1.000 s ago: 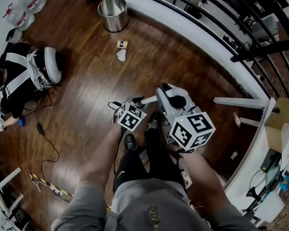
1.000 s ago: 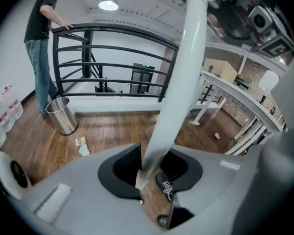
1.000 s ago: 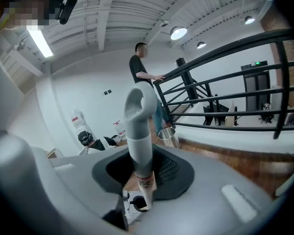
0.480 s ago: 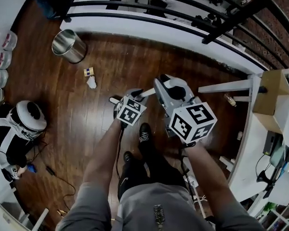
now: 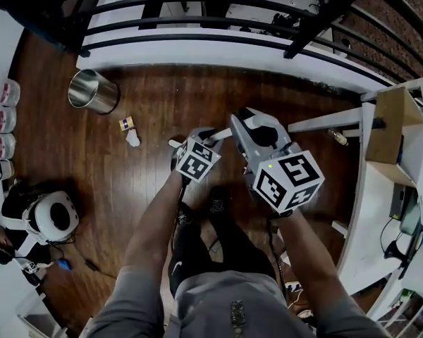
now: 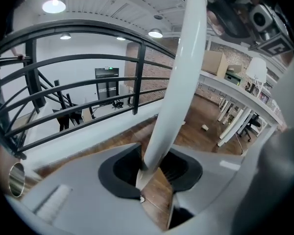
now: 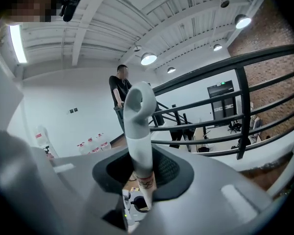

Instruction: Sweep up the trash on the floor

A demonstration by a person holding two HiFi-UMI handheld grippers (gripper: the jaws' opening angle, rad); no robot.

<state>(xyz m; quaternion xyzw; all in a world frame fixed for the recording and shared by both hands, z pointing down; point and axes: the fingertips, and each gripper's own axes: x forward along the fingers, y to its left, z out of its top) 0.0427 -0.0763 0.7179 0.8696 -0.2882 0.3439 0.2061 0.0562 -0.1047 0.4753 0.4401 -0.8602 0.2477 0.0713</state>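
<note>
Nothing swept yet: trash [image 5: 130, 132] lies on the floor [image 5: 197, 97] near the bin [image 5: 92, 91]; left tongs [image 6: 154, 175], just tightened, clamp a white pole [image 6: 181, 72], right tongs [image 7: 144, 180] a grey handle [image 7: 137, 131]

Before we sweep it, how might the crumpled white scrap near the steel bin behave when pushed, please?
The crumpled white scrap looks thin, so probably light and floppy. On the glossy wooden floor it may slide, not roll.

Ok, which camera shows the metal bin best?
The head view: the whole metal bin shows from above, on the wood floor. The left gripper view catches just part of the metal bin at far left; the right gripper view shows none of it.
</note>
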